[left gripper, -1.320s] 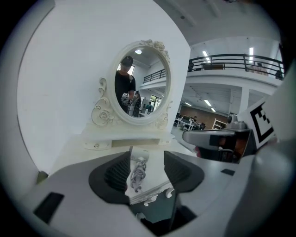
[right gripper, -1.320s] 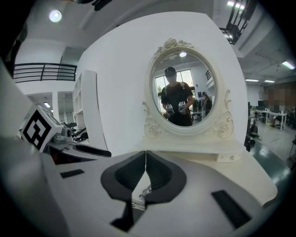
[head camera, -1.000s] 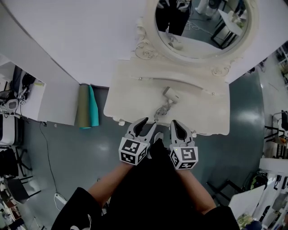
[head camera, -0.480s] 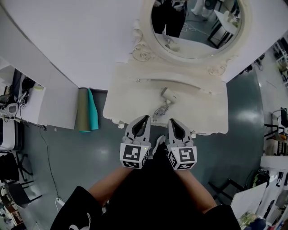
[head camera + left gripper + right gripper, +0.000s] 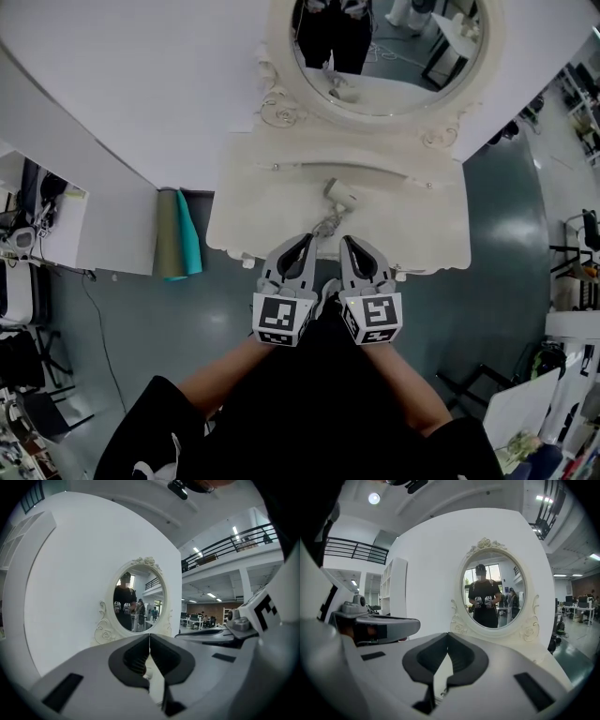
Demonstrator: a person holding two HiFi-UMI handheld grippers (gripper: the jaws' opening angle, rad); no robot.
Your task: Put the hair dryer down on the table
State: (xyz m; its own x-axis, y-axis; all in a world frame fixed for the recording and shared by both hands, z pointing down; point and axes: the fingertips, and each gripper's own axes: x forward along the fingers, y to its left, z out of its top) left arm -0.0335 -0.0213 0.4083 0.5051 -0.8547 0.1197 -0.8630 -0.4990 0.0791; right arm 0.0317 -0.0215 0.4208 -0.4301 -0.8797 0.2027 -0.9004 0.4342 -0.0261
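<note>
A white hair dryer (image 5: 339, 194) lies on the cream vanity table (image 5: 441, 234), its cord (image 5: 325, 225) curling toward the front edge. No gripper touches it. My left gripper (image 5: 305, 243) is held at the table's front edge, just short of the cord. Its jaws have just been closing and now meet with nothing between them (image 5: 149, 637). Close on its right, my right gripper (image 5: 348, 242) is also shut and empty (image 5: 447, 637). Both point level toward the oval mirror (image 5: 384, 47), which reflects the person and both grippers.
The ornate mirror frame (image 5: 104, 629) rises behind the table against a white wall. Olive and teal rolls (image 5: 176, 234) stand on the floor left of the table. A white shelf unit (image 5: 56, 216) is further left. More furniture stands on the grey floor at the right.
The left jaws stood open a second ago and are now shut. Both grippers have risen a little and sit closer together at the table's front edge.
</note>
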